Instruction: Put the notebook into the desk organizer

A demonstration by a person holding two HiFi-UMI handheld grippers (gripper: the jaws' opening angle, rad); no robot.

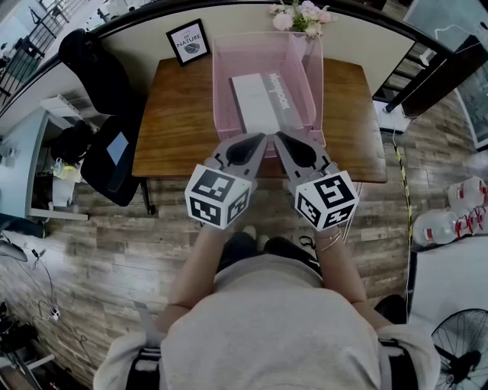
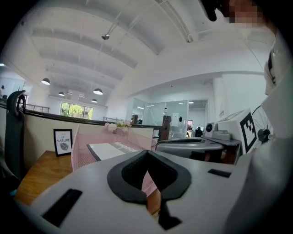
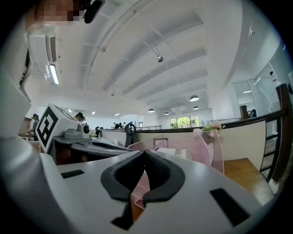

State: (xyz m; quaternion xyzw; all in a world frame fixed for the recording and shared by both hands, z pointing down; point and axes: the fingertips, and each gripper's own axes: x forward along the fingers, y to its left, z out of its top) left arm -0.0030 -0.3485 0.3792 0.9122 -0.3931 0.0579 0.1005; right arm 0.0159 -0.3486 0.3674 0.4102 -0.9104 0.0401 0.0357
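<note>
Left gripper (image 2: 146, 153): fingers pressed together tip to tip, with nothing pinched between them.
Right gripper (image 3: 144, 152): fingers likewise shut on themselves and empty; pink mesh shows only behind the gap under the tips.
Notebook (image 1: 256, 102): lies flat inside the desk organizer (image 1: 222, 85), straight ahead of both pairs of fingers and beyond their tips, touched by neither.
Organizer: its near edge sits just in front of the fingertips; whether the tips touch that edge cannot be told.
Bench (image 1: 177, 116): carries the organizer, spreading out ahead of the fingers and to either side.
Other things: a framed picture (image 1: 188, 42) far ahead and left of the left fingers; flowers (image 1: 300, 15) past the organizer's far end.
Step in hand: the placing looks done, since the notebook already rests in the tray and both grippers hold nothing.
Next move: probably only to draw both grippers back from the organizer's front without knocking it; if the notebook needs squaring, a light nudge with closed fingers would do.
</note>
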